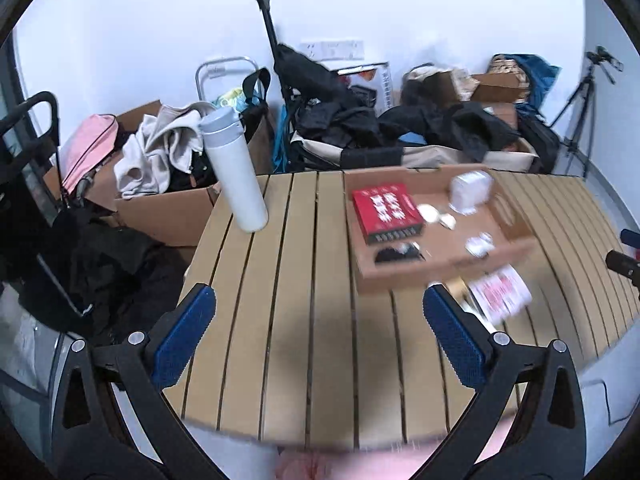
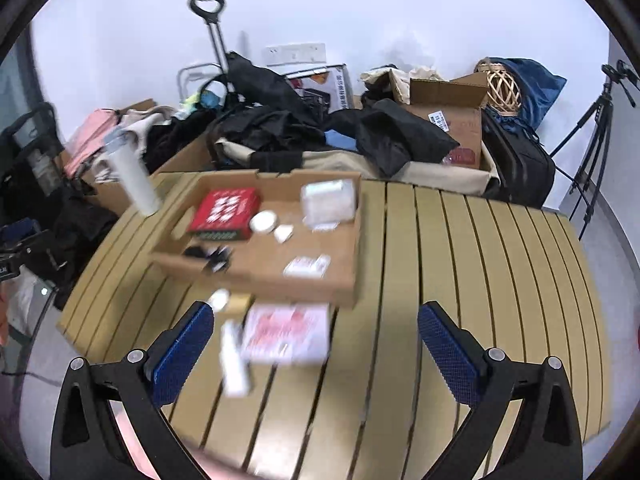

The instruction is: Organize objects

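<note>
several items already sit in our cardboard tray (image 2: 256,276); the white-red packet (image 2: 286,334) and white tube (image 2: 234,360) remain outside. our left gripper (image 1: 320,320) and right gripper (image 2: 316,332) gape wide, empty.

Black gripper (image 1: 319,306), blue textured pads (image 1: 182,336)

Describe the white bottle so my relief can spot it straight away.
Start at the slatted wooden table and find the shallow cardboard tray on it. The white bottle stands apart from the tray, by the table's far edge. It is the only tall upright cylinder there, with a pale grey cap.
</note>
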`<state>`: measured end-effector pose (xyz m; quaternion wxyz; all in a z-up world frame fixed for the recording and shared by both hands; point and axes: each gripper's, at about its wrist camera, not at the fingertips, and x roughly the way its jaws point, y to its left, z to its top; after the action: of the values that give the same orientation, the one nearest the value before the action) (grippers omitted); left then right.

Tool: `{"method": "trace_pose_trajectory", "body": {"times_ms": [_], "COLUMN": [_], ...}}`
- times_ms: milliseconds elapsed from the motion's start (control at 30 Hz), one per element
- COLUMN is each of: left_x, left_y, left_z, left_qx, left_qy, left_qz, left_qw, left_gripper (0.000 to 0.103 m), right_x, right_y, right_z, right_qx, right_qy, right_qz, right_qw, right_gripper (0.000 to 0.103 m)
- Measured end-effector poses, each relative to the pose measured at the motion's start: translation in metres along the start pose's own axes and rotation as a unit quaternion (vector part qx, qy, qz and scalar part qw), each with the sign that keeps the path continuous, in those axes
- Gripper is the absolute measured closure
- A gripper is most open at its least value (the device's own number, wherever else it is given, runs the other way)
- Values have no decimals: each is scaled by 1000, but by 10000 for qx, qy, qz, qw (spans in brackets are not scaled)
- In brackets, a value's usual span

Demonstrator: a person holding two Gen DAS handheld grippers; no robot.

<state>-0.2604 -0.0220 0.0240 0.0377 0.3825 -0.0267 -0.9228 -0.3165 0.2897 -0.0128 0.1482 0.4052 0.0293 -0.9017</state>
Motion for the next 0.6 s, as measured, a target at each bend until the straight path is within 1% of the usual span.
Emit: {"method": "trace_pose_trajectory", "body": {"times_ms": [33,67,100,133,167,233,300,333,400,467,567,600], "left_x": [-21,-33,-48,-65,-77,-97,-105,-106,-105,-105,-102,-101], "left_y": [0,2,4,6,5,0,-7,-12,-24,-29,-31,-31], "left_z": [-20,-30,-48,-69,-85,-121,-145,-153,-158,-157,-155,-157], "left_qx": [-59,-122,-209,-289,-308,-321,-271,-231,-19,15,-94,-110], "left_qy": [-10,-23,-67,-128,-166,-174,-16,109,234,198,157,193], "left_qz": [-216,-361,-515,-623,-660,-735,-881,-967,-1135,-1057,-1065,-1068], "left_qw": [9997,9993,9984,9976,9972,9966,9957,9950,9933,9942,9941,9940], "left_gripper": [0,0,0,0,0,0,0,0,0,0,0,0], "right_x": [-15,-31,-47,-64,-75,-99,-112,-115,-116,-113,-109,-110], "right_y": [6,15,24,37,47,72,90,96,104,110,117,116], "right_z": [-15,-34,-54,-80,-98,-143,-178,-191,-209,-217,-216,-217], "right_qx": [2,19,-21,-145,-214,-439,-460,-429,-260,-222,-412,-393], "right_qy": [-69,-159,-208,-306,-399,-578,-601,-569,-485,-397,-308,-343], "right_qz": [65,176,359,589,644,545,399,423,611,734,448,459], "right_qw": [10000,9997,9991,9977,9969,9959,9963,9966,9966,9963,9977,9976], "right_gripper": [0,0,0,0,0,0,0,0,0,0,0,0]}}
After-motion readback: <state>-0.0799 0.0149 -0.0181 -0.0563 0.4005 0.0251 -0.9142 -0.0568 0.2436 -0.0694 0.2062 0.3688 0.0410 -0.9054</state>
